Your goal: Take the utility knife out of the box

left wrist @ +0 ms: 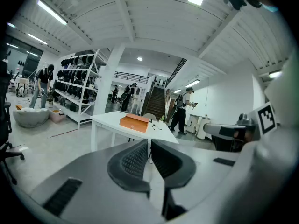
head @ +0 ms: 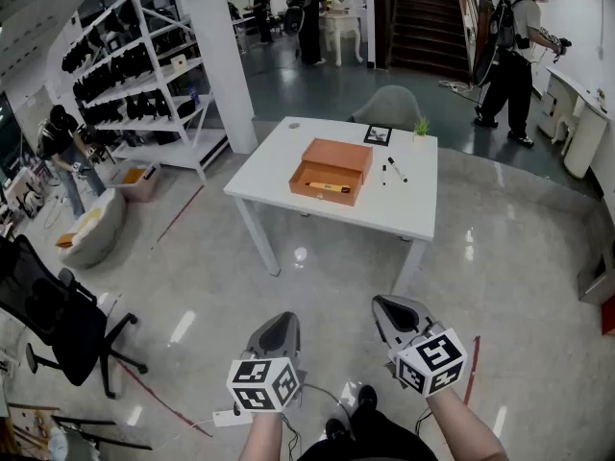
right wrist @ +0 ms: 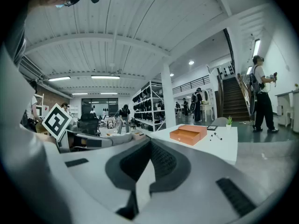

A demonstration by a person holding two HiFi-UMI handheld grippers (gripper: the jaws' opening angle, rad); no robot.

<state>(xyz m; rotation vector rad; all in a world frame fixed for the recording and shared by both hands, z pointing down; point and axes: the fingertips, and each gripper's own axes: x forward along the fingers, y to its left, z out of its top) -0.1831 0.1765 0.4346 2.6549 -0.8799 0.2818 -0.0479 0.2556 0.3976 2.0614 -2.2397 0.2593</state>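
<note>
An orange box with its drawer pulled out stands on a white table some way ahead of me. A yellow utility knife lies in the drawer. Low in the head view, far short of the table, are my left gripper and right gripper, both over the floor. Each has its jaws together with nothing between them. The left gripper view has that gripper aimed toward the box. From the right gripper, the box appears to the right of the jaws.
Two pens, a small picture frame and a potted plant share the table. A grey chair stands behind it. A black office chair is at my left, shelving beyond. A person stands far right.
</note>
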